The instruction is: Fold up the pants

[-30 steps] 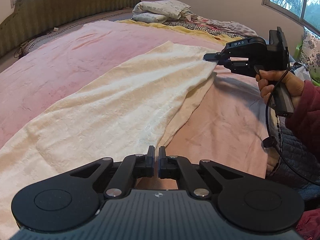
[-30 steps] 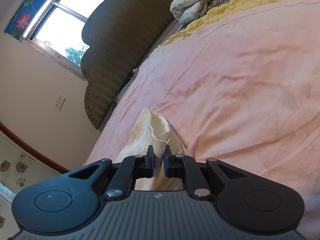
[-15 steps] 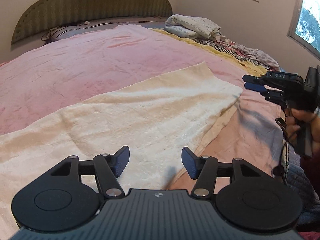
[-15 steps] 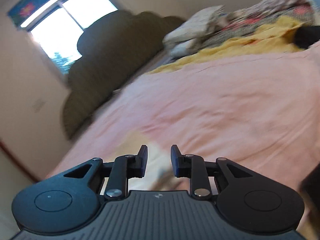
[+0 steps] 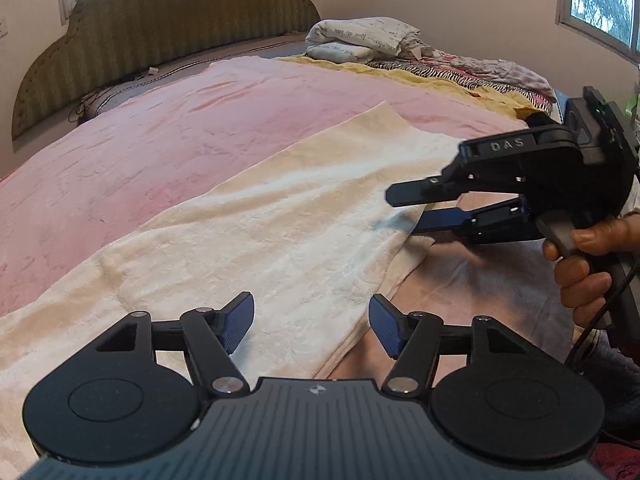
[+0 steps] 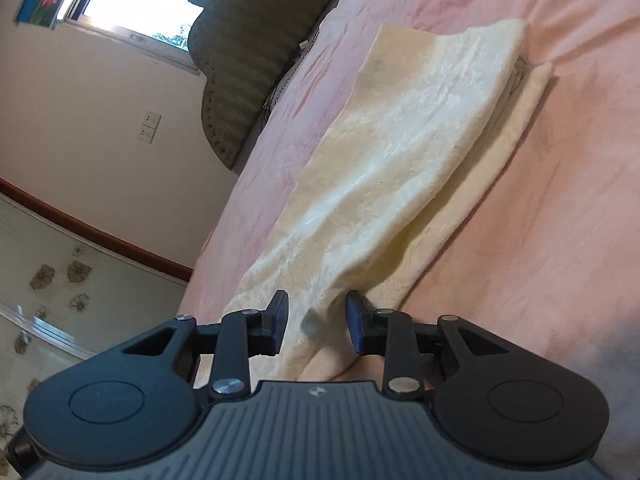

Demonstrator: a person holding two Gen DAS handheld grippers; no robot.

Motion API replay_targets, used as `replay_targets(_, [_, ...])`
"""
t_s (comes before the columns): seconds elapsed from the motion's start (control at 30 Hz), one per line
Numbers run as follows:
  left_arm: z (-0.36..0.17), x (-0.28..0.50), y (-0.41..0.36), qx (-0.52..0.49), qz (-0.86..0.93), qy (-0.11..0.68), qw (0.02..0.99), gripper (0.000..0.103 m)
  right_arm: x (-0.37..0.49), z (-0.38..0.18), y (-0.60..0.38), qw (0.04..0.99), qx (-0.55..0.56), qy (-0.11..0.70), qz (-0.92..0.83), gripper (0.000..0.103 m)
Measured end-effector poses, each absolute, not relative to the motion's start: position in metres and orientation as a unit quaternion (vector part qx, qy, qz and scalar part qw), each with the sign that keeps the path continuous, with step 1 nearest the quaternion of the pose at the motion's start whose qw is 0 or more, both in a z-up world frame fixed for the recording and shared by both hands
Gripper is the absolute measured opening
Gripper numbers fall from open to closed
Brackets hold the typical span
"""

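Jaws of the left gripper [image 5: 311,322] stand spread above the near edge of the cream pants [image 5: 256,236], having just been opening, with nothing pinched between them. Further right, the right gripper [image 5: 404,210], held by a hand [image 5: 588,264], has also just been parting its jaws; the pads flank the cloth's edge without pressing it. The pants lie folded lengthwise, flat on the pink blanket [image 5: 160,148]. Beyond them sit a yellow sheet [image 5: 352,68], a rumpled pillow [image 5: 360,38] and the padded headboard [image 5: 168,28].
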State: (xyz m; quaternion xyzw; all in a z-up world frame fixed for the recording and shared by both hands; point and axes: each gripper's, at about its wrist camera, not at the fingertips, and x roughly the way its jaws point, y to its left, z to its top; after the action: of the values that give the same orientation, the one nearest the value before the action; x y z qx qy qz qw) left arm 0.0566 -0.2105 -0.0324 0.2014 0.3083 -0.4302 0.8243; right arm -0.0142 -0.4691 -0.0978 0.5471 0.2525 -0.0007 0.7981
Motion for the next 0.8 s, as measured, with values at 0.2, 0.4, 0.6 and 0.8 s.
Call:
replay_targets(0.2, [-0.043, 0.040, -0.232, 0.262, -0.431, 0.268, 0.821, 0.067, 0.006, -0.095, -0.455, 0.800, 0.545, 0.244, 0.051, 0.025])
replay_targets(0.4, [-0.049, 0.041, -0.234, 0.267, -0.414, 0.258, 0.831, 0.045, 0.003, -0.079, -0.455, 0.810, 0.538, 0.224, 0.063, 0.012])
replay_targets(0.6, [-0.047, 0.044, -0.226, 0.249, -0.424, 0.276, 0.826, 0.017, -0.006, -0.095, -0.459, 0.799, 0.550, 0.237, 0.042, 0.012])
replay_targets(0.8, [-0.043, 0.039, -0.223, 0.252, -0.439, 0.283, 0.815, 0.003, -0.018, -0.088, -0.460, 0.810, 0.533, 0.241, 0.046, 0.008])
